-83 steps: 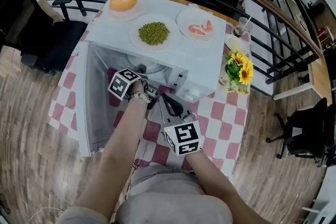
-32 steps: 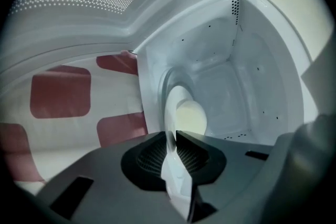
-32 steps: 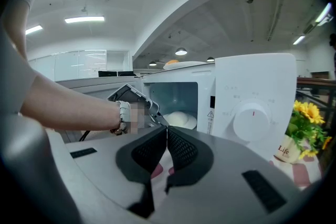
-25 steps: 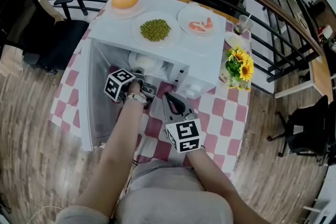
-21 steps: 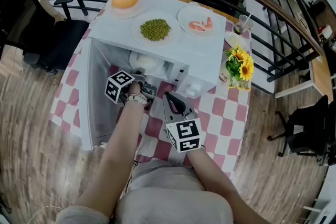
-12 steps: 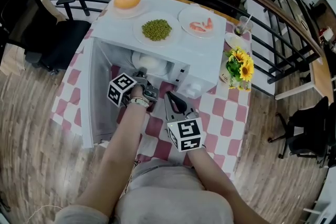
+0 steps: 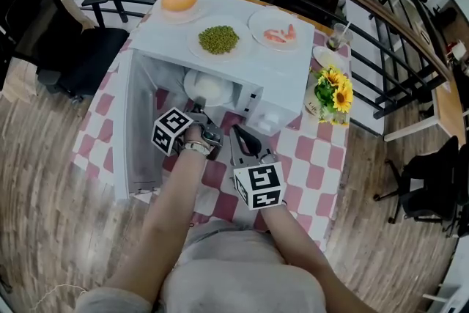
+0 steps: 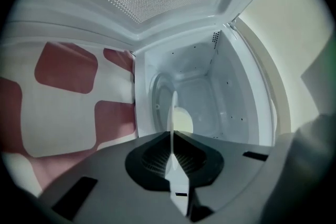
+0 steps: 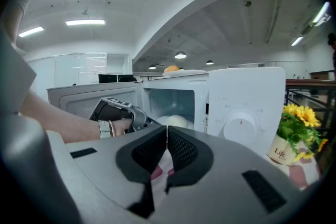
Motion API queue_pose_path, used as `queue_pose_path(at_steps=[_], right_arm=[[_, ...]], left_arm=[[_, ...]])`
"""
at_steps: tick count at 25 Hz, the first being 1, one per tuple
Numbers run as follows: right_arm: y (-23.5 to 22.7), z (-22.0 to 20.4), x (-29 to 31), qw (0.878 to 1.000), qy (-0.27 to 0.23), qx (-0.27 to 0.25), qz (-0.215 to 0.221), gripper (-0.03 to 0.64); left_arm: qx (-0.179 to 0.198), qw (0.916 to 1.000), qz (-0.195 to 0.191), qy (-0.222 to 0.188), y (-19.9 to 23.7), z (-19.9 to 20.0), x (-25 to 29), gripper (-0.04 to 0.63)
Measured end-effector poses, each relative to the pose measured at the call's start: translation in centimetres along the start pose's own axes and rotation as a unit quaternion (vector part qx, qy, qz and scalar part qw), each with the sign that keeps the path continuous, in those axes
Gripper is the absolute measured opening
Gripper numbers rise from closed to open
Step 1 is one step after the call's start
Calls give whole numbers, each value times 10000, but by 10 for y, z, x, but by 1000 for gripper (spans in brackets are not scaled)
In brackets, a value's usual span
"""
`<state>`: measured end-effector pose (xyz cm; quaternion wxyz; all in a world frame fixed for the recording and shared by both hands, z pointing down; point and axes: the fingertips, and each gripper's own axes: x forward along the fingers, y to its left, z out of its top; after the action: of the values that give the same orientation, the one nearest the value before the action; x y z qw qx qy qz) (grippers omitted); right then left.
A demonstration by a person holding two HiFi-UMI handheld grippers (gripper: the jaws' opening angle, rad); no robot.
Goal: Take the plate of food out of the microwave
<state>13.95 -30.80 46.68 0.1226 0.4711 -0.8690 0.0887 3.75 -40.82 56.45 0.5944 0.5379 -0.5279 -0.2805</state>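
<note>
While microwave [image 7: 287, 75] door [image 7: 138, 137] hangs open, left gripper [image 8: 171, 136] pinching plate [image 7: 209, 89] rim at cavity mouth; right gripper [image 9: 166, 139] jaws pressed together, empty, over table [image 7: 311, 157] between microwave and near edge

l tongs [image 8: 172, 140] tight on plate [image 8: 174, 112] rim, mw [image 8: 233, 86] behind

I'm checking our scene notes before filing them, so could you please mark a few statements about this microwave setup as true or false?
1. The microwave door stands open. True.
2. The left gripper is empty. False: its jaws are shut on the rim of the plate, which shows edge-on between them.
3. A plate of green peas sits on top of the microwave. True.
4. The sunflowers stand on top of the microwave. False: they stand on the table beside it.
5. The right gripper holds the plate. False: its jaws are together with nothing between them.
</note>
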Motion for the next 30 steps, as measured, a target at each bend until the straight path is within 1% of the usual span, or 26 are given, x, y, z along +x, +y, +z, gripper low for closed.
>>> queue_pose_path(at_steps=[7, 18, 25, 30], right_arm=[[-2, 8, -13, 9999, -96, 26, -68, 26], [9, 20, -31, 9996, -266, 121, -23, 26], [18, 30, -39, 9991, -378, 179, -7, 26], [12, 35, -44, 9988, -430, 210, -95, 26]], left_arm=[[37, 9999, -94, -54, -5, -10, -16, 15], [166, 9995, -199, -158, -14, -15, -47, 17], [75, 9992, -320, -237, -19, -16, -69, 16], [29, 9987, -411, -291, -23, -18, -83, 17]])
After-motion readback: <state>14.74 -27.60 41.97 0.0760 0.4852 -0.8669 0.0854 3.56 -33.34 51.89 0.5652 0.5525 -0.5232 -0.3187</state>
